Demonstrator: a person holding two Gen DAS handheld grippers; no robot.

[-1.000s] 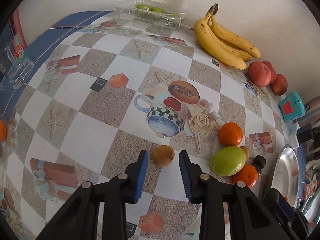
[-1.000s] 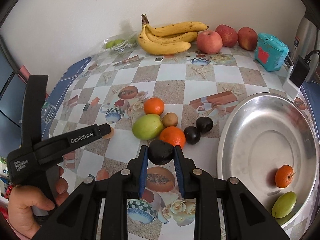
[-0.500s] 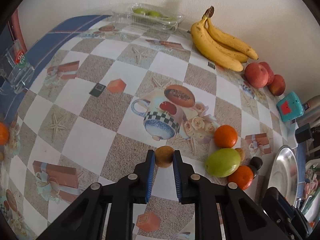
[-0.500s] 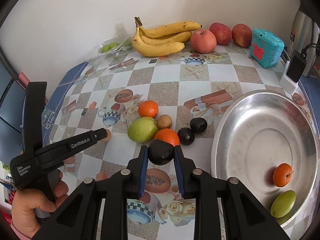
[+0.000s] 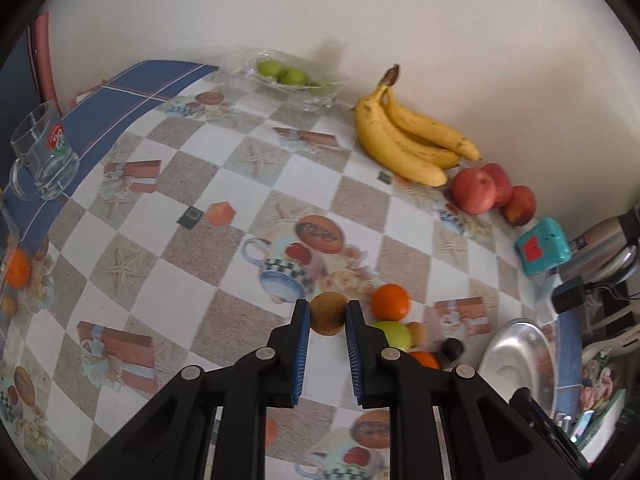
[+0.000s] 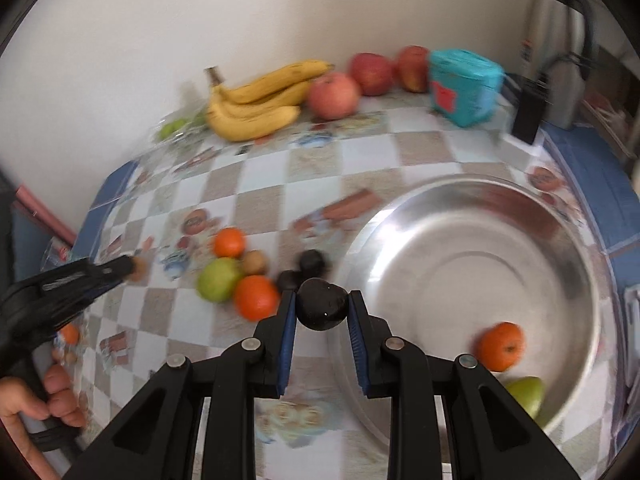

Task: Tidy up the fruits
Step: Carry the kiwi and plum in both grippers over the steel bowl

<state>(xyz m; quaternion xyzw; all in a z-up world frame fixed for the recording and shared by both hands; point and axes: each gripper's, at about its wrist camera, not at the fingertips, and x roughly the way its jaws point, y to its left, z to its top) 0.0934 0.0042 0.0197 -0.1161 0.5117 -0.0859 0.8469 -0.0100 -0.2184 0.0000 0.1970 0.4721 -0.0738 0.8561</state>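
My left gripper [image 5: 328, 316] is shut on a small brown round fruit [image 5: 328, 314] and holds it above the patterned tablecloth. My right gripper [image 6: 322, 308] is shut on a dark, nearly black fruit [image 6: 322, 309] at the left rim of the steel bowl [image 6: 520, 208]. In the bowl lie an orange [image 6: 501, 346] and a green fruit [image 6: 527, 394]. A cluster left of the bowl holds two oranges [image 6: 256, 297], a green fruit [image 6: 218, 280], a brown fruit [image 6: 254, 263] and two dark fruits [image 6: 312, 263]. The left gripper also shows in the right wrist view [image 6: 132, 268].
Bananas [image 5: 404, 144] and red apples [image 5: 474, 190] lie along the back wall, next to a teal box [image 5: 542, 246]. A clear tray of green fruits [image 5: 288, 78] is at the far back. A glass mug [image 5: 42, 152] stands at the left edge. A kettle [image 5: 604, 248] is at the right.
My left gripper closed on the brown fruit and lifted it off the cloth. My right gripper carried the dark fruit rightward, to the bowl's rim.
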